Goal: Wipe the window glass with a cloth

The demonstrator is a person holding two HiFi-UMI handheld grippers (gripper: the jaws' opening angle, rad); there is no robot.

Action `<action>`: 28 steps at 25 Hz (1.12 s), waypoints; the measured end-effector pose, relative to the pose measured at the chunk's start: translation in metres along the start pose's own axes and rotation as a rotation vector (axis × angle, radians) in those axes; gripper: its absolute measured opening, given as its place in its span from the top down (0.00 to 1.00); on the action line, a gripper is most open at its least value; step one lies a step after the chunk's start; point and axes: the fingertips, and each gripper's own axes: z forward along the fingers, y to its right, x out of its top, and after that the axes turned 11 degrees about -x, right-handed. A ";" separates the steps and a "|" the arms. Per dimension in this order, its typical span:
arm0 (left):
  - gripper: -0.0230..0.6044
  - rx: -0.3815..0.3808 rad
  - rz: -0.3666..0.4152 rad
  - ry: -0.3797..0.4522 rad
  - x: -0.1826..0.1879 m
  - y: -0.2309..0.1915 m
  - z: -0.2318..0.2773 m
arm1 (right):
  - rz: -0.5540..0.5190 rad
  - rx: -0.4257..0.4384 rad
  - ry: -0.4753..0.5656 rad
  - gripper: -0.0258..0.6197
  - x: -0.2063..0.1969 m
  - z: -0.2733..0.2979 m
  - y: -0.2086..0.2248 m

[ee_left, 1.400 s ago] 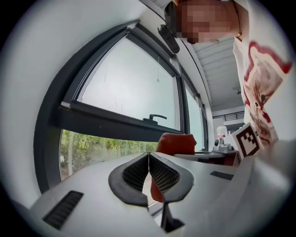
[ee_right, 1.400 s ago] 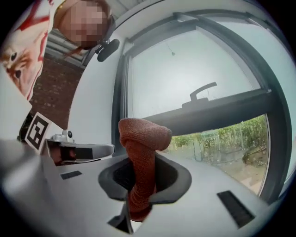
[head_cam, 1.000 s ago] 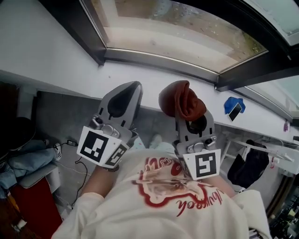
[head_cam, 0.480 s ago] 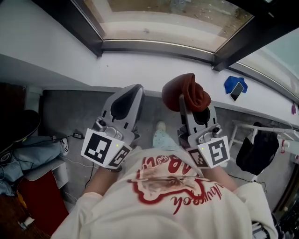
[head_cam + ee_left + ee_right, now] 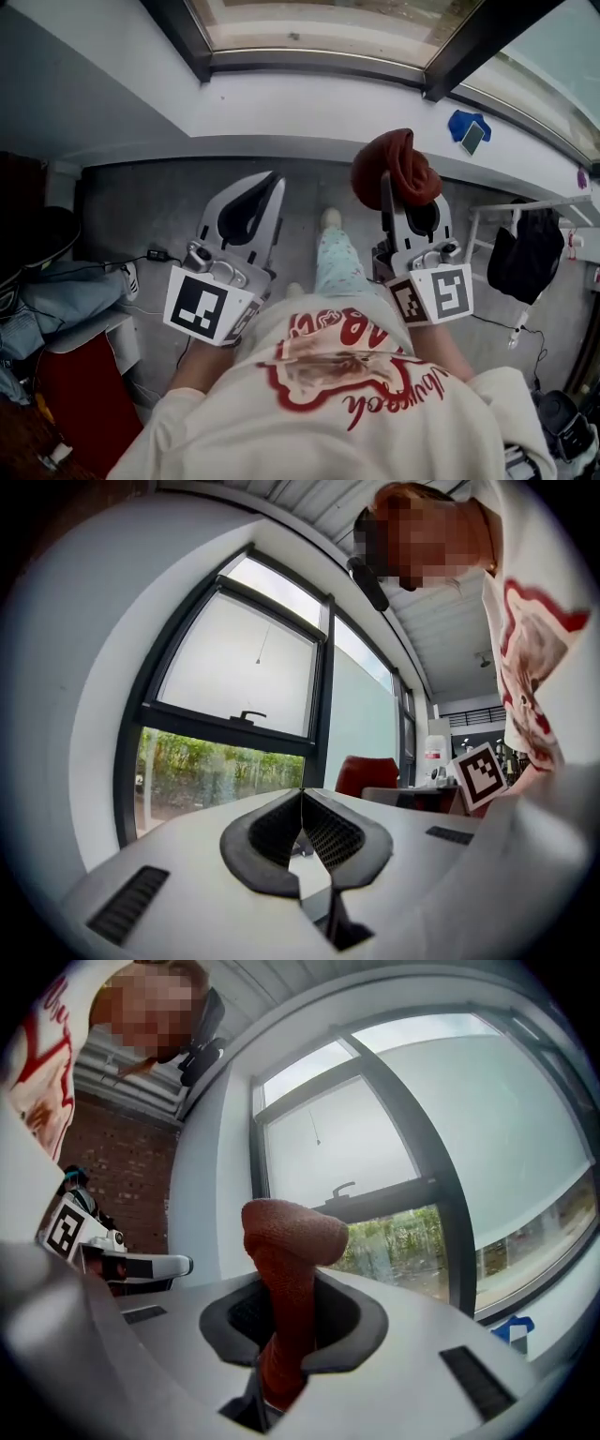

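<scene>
A rust-red cloth (image 5: 398, 167) is bunched up and sticks out past the tips of my right gripper (image 5: 389, 178), which is shut on it. In the right gripper view the cloth (image 5: 286, 1279) rises from between the jaws in front of the window glass (image 5: 366, 1147). My left gripper (image 5: 272, 180) is shut with nothing in it, its tips touching (image 5: 302, 794). Both grippers hang below the white sill (image 5: 309, 103), away from the glass (image 5: 319, 19). The dark-framed window (image 5: 244, 658) with a handle fills the left gripper view.
A blue object with a phone (image 5: 469, 131) lies on the sill at the right. A white rack (image 5: 487, 225) with a dark garment (image 5: 520, 258) stands at the right. Clothes and a red box (image 5: 66, 375) sit at the left, with a cable (image 5: 150, 258) on the grey floor.
The view has tilted down and back from the window. Both grippers have dropped lower and away from the sill, the right one still carrying the cloth.
</scene>
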 end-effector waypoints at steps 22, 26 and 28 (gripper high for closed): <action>0.93 -0.160 -0.034 0.033 0.004 0.143 -0.103 | -0.149 0.022 -0.004 0.85 0.011 -0.187 -0.103; 0.93 -0.220 -0.051 0.017 -0.006 0.183 -0.095 | -0.167 0.015 0.011 0.85 0.018 -0.215 -0.090; 0.93 -0.235 -0.039 0.024 -0.002 0.198 -0.088 | -0.178 0.014 0.018 0.85 0.021 -0.228 -0.083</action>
